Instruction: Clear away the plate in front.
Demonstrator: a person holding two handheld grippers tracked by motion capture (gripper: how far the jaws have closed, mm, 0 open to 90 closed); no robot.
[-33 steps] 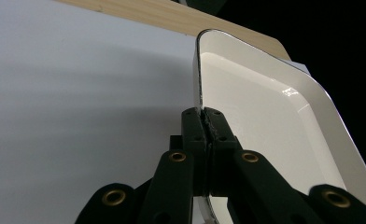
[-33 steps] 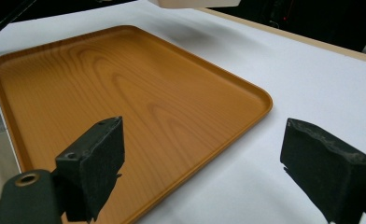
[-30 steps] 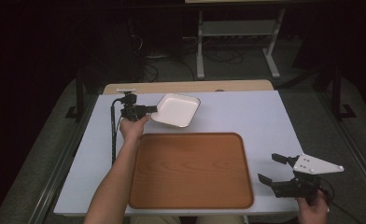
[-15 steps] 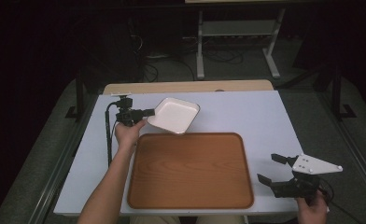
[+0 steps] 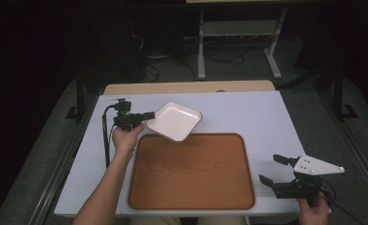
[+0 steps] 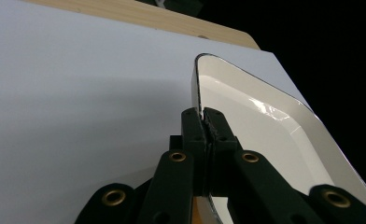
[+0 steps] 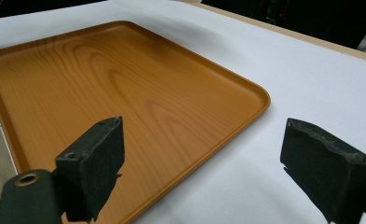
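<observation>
At the left, the left gripper point(image 5: 147, 115) has its jaws clamped on the rim of a white square dish point(image 5: 175, 122), held tilted above the white tabletop point(image 5: 248, 112), its near corner over the far left edge of the wooden tray point(image 5: 191, 173). At the right, the right gripper point(image 5: 272, 169) hovers beside the tray, jaws wide apart and empty.
</observation>
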